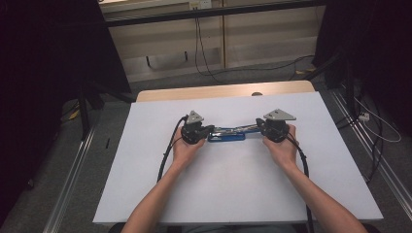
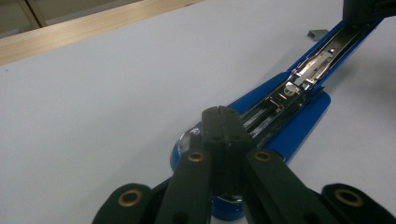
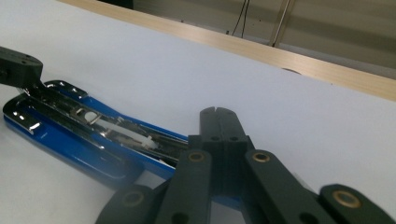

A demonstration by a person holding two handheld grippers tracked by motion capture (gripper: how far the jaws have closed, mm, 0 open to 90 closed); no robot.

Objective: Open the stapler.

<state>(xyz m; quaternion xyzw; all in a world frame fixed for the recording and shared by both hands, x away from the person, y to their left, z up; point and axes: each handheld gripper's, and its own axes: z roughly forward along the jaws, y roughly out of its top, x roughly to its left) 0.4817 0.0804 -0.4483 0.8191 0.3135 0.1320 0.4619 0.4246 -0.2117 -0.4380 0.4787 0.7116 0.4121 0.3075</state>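
Lab-type recording space: white-topped counter, black curtains at both sides, metal floor rails, loose cables beyond far edge.

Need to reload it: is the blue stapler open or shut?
Open: the stapler lies swung apart, its metal staple channel exposed.

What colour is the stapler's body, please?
Blue, with a silver metal channel inside; the stapler shows best in the left gripper view.

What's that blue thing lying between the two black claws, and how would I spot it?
Look at the white table, near its middle, between the person's two hands. There lies a blue stapler, swung open so its shiny metal staple channel shows. It is the one blue item on the table.
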